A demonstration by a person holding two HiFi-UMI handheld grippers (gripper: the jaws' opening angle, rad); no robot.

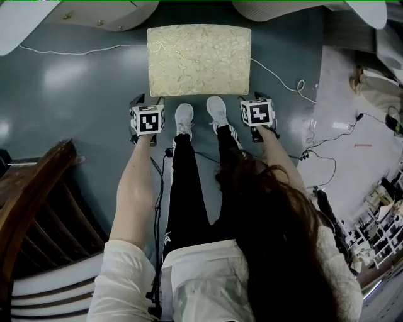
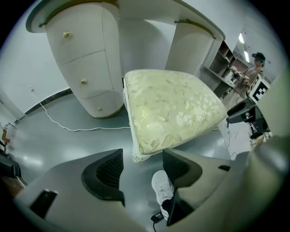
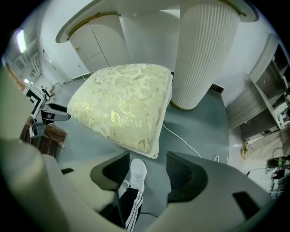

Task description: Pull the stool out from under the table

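The pull looks done to us — the stool [image 1: 199, 60] stands clear of the bench [image 1: 94, 16]; our left tool [image 1: 148, 100] and right tool [image 1: 254, 99] gape wide, empty

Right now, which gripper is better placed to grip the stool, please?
Left, marginally: the left gripper is open with the stool corner between its jaws; the right gripper, also open, lines up almost equally.

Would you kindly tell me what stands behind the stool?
Behind the stool stand a white drawer unit and a white ribbed column. The stool's cushion hides its own legs.
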